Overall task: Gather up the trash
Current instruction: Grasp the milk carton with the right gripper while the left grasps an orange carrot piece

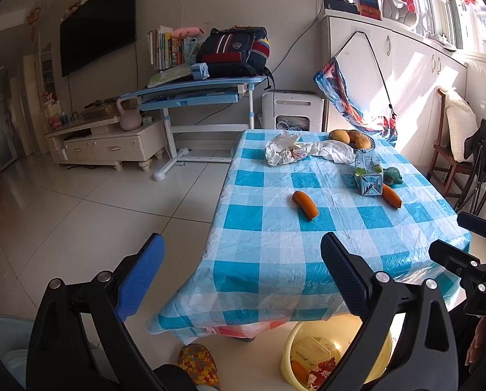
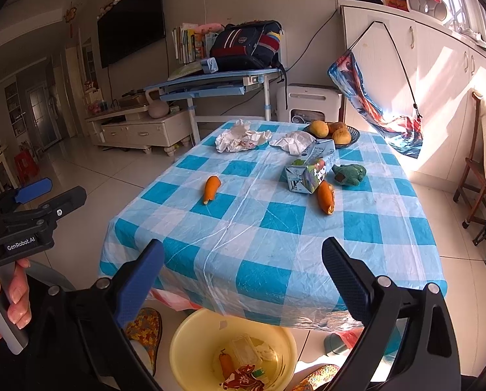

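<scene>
We are holding both grippers, left (image 1: pixel 243 273) and right (image 2: pixel 243 277), jaws wide and empty, over the blue-checked desk (image 2: pixel 275 228). Next, we judge, comes the nearer orange carrot piece (image 2: pixel 211 189), pinched crosswise, then dropped into the yellow plastic bin (image 2: pixel 191 335).

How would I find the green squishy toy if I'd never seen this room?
Look at the table with the blue checked cloth. Near its right side lies a milk carton on its side; the green toy sits just right of it. It's the only green, lumpy thing, unlike the orange carrot pieces.
</scene>
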Demonstrator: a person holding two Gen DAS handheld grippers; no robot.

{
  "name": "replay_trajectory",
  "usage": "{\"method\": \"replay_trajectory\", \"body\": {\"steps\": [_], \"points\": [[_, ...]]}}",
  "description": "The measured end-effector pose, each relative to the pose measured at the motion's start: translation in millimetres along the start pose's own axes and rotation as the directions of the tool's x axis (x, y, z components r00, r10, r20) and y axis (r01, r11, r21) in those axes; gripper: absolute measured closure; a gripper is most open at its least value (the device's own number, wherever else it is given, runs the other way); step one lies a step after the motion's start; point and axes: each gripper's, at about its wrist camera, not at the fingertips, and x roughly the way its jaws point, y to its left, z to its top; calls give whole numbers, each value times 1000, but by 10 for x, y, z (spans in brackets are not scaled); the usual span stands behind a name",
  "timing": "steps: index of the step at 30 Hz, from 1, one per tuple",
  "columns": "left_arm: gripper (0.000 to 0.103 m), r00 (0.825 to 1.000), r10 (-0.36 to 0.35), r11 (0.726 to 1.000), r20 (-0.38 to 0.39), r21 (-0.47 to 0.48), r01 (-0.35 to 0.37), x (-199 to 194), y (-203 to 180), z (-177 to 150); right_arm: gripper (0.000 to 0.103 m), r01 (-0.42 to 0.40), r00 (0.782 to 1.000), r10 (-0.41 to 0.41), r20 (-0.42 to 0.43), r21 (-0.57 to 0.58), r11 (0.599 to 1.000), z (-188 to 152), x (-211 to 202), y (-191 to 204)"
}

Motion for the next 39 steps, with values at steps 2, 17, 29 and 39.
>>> {"method": "replay_trajectory", "body": {"steps": [2,17,29,39], "points": [[10,999,-48,999,-24,-19,47,64,36,17,10,-5,1000,5,2,5,1000,41,-4,-10],[10,958,-213,977,-192,-61,205,1108,-454,363,11,3,992,11,-128,108,994,518,544,-762],[24,933,-166,986,-318,-40,162,2004,-802,450,20,-45,977,86,-197,206,978,718,1171,-1132],[45,909,-192,981,-370,-49,187,2320,-882,458,26,-118,945,233,-228,428,896,875,1753,-1383]]}}
